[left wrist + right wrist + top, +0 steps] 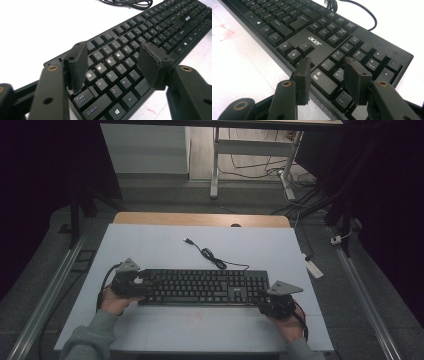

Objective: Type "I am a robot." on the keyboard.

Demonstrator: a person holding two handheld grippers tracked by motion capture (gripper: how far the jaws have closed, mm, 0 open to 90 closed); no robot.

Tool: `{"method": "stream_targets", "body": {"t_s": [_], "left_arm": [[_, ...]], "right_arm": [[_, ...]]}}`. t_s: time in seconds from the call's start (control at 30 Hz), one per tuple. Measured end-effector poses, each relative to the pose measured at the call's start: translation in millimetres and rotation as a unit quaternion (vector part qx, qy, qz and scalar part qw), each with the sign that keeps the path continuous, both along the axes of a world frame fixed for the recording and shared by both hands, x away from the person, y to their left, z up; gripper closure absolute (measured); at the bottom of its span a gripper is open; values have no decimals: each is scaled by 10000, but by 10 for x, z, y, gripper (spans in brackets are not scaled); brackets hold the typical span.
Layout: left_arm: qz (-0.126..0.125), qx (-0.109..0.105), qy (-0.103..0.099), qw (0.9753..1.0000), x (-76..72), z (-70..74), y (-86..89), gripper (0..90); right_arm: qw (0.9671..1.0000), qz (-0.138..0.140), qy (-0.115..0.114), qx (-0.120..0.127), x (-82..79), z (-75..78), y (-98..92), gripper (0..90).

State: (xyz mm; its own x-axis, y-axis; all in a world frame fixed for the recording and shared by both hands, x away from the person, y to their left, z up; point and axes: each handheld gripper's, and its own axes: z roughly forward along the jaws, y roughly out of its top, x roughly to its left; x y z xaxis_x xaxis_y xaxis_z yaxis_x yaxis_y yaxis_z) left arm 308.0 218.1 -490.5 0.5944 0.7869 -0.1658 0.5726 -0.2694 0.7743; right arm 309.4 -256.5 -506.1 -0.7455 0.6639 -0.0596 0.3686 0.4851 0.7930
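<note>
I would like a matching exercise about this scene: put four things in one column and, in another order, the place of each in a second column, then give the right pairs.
Things:
1. left gripper
2. right gripper
3. cable
4. acer logo

Places:
A. lies coiled on the white table behind the keyboard
B. open over the Q, W, A, S keys
C. printed above the arrow keys
D. open over the number pad's near corner

Pairs: 1-B, 2-D, 3-A, 4-C
</note>
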Motion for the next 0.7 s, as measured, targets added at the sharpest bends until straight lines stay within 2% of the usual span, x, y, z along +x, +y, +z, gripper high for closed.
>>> {"method": "stream_targets", "body": {"t_s": [0.33,0.7], "left_arm": [[-29,13,39,10000,4,-1,-4,350],[-32,22,53,10000,6,-6,-18,332]], "right_arm": [[10000,-1,-15,-8,0,7,-1,574],[9999,54,-26,100,-1,34,53,569]]}}
